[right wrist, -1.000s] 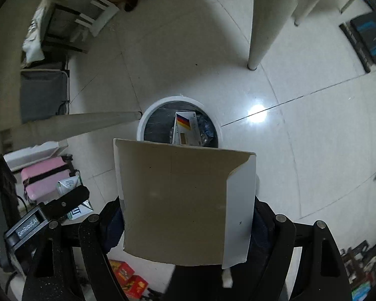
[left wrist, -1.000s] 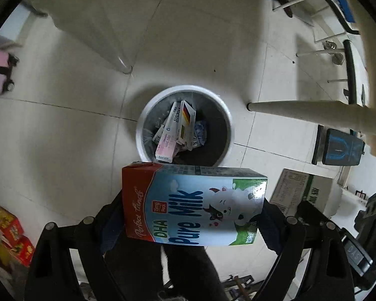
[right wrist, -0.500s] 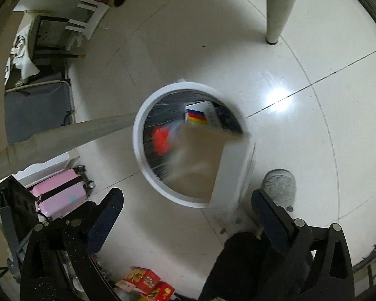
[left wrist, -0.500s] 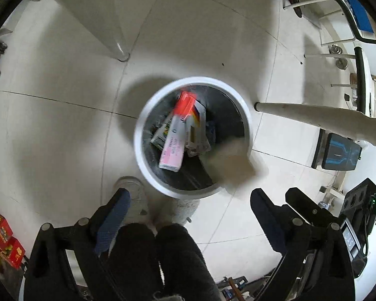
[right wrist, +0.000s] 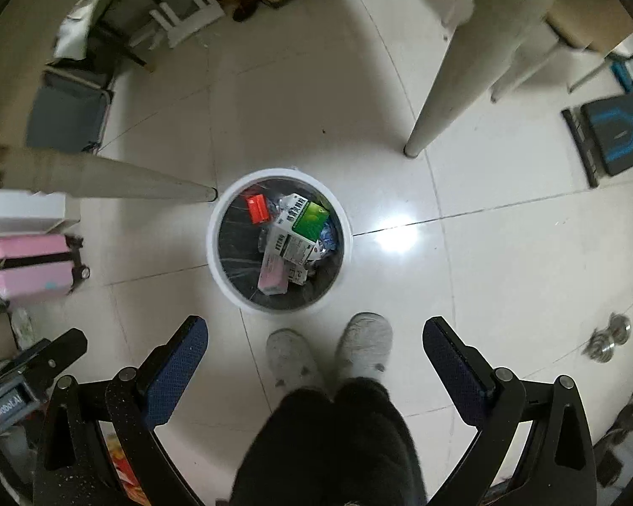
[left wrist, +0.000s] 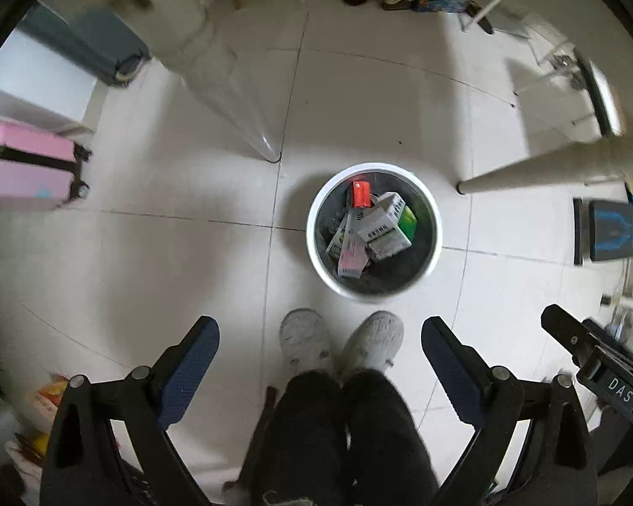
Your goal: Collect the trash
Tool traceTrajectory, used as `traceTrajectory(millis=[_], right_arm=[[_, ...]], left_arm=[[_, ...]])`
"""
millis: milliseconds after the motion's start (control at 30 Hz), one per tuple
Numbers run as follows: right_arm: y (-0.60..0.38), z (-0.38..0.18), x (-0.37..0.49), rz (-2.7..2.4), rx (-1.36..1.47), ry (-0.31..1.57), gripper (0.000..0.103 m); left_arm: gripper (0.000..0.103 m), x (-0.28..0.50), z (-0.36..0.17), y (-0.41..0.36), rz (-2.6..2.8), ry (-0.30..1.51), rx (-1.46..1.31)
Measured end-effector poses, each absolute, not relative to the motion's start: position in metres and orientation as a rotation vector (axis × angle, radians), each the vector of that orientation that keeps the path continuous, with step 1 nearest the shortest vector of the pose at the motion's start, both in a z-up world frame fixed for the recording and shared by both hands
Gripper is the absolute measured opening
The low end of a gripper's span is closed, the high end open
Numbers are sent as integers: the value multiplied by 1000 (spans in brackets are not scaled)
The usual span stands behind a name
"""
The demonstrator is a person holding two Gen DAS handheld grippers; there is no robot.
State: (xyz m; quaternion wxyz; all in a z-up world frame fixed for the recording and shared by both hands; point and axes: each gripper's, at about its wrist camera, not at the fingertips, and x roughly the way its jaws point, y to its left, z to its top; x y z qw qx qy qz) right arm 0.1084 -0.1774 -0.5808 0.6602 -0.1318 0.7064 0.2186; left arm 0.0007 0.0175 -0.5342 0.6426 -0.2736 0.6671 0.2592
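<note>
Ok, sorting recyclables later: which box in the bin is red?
The small red box at the bin's far left edge; the others are white, green or pink.

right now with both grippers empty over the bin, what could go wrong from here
1. The boxes in the white bin lean on each other in a pile; another drop might bounce off it and land on the floor.
2. The person's feet stand close to the bin, so a step forward could tip it.
3. Table legs flank the bin; the open left gripper or right gripper could clip one when swinging away.
</note>
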Motion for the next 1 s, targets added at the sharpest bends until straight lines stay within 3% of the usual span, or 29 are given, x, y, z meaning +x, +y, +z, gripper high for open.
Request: traceTrajectory(millis=[567,1000], right_arm=[[-231,-296,55,715,-300,1528,103],[-270,-154,36,866,-198,1486,103]], left_arm=[[98,-29,-302,-36,434,1389,-598],[98,-49,-194,-49,318,1241,-667]])
